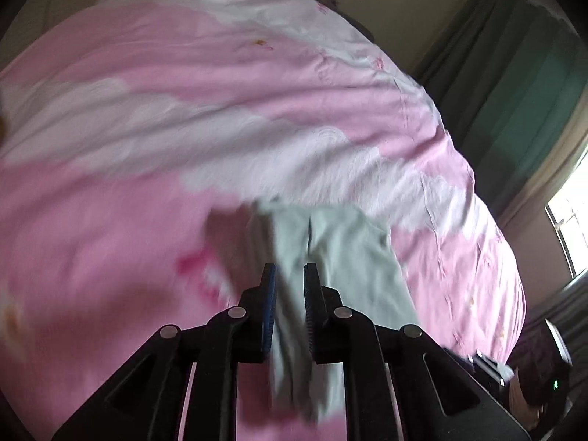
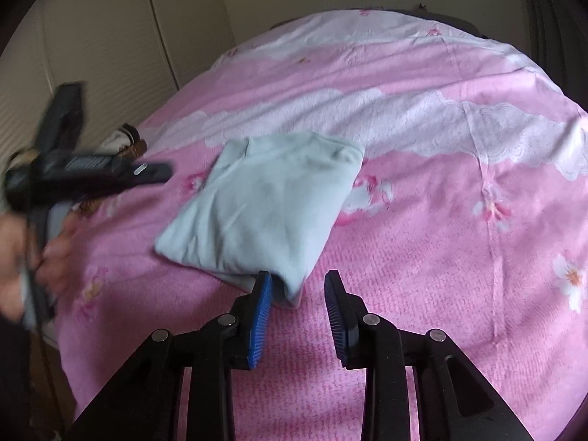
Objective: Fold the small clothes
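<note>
A pale blue-grey garment (image 2: 264, 198) lies folded into a flat rectangle on the pink bed cover (image 2: 422, 220). My right gripper (image 2: 298, 279) is open, low at the garment's near corner, its left finger touching the cloth edge. My left gripper (image 2: 154, 172) shows blurred at the left of the right wrist view, held in a hand, off the garment's left side. In the left wrist view the image is smeared; the pale garment (image 1: 349, 253) runs under and between the narrowly parted fingers of my left gripper (image 1: 290, 270), and whether they pinch cloth is unclear.
The bed cover (image 1: 183, 110) is pink with white cloud and flower prints. A cream wardrobe (image 2: 110, 55) stands left of the bed. Green curtains (image 1: 514, 92) and a bright window (image 1: 569, 228) lie to the right. Striped items (image 2: 126, 141) sit at the bed's left edge.
</note>
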A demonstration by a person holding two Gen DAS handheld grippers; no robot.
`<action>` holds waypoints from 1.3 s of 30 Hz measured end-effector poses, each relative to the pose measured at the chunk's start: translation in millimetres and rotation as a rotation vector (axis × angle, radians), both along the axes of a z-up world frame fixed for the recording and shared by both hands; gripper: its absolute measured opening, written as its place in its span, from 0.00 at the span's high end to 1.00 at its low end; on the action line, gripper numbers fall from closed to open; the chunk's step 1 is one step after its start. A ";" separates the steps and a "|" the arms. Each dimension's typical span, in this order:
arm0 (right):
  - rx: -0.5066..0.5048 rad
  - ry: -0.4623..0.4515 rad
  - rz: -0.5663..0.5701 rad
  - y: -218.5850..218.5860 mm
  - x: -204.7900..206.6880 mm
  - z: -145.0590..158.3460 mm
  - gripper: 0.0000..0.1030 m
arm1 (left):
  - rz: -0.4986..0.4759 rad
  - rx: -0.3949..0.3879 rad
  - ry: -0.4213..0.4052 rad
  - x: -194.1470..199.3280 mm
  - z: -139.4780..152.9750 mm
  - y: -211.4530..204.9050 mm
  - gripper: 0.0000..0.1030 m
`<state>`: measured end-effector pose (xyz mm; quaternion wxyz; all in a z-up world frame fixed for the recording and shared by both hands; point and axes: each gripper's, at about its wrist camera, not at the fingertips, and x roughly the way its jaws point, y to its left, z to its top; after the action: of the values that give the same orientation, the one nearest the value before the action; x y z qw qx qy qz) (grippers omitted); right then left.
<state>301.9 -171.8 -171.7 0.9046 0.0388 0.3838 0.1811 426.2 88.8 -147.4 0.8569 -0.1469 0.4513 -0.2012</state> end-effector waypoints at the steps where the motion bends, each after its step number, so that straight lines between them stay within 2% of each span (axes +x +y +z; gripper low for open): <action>1: 0.010 -0.006 -0.007 -0.8 -0.4 1.6 0.70 | -0.020 0.008 0.007 10.7 -2.8 -5.4 0.82; 6: 0.012 -0.006 0.001 4.8 5.6 1.2 0.70 | -0.041 0.071 0.059 38.6 -26.6 -19.1 0.78; 8: 0.001 -0.011 0.008 7.8 7.3 0.1 0.70 | -0.031 0.059 0.065 42.0 -33.3 -17.8 0.79; 9: 0.000 -0.015 0.011 8.4 8.1 -0.2 0.70 | -0.019 0.053 0.054 41.9 -33.1 -16.2 0.90; 10: 0.001 -0.017 0.012 7.8 8.3 -0.7 0.70 | -0.018 0.055 0.046 41.8 -32.0 -15.9 0.96; 20: 0.019 -0.006 -0.001 4.8 10.2 -7.7 0.70 | -0.052 0.119 -0.022 51.3 -2.6 -22.8 0.96; 24: 0.009 0.003 0.001 10.2 12.5 -7.8 0.70 | -0.044 0.129 0.016 57.3 -11.9 -21.4 0.96; 27: -0.009 0.031 -0.001 13.6 17.8 -12.6 0.70 | -0.034 0.125 0.053 59.4 -29.3 -15.0 0.96; 32: -0.002 0.053 -0.002 11.0 17.9 -17.6 0.70 | -0.044 0.101 0.031 42.3 -26.2 -13.2 0.95; 33: 0.001 0.047 -0.001 10.4 15.6 -15.9 0.70 | -0.045 0.098 0.018 35.6 -21.6 -12.3 0.94; 35: 0.013 0.038 0.005 8.6 13.0 -13.0 0.70 | -0.035 0.087 0.004 21.6 -13.3 -9.1 0.84; 37: 0.024 0.025 0.007 7.3 10.2 -7.4 0.70 | -0.020 0.091 -0.008 7.8 -5.7 -7.0 0.66; 39: 0.040 0.013 0.012 4.8 9.0 -0.7 0.65 | 0.008 0.113 -0.029 -14.4 3.5 -5.2 0.60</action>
<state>310.9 -166.9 -172.5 0.9002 0.0558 0.3860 0.1938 411.8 83.5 -143.9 0.8712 -0.0972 0.4487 -0.1739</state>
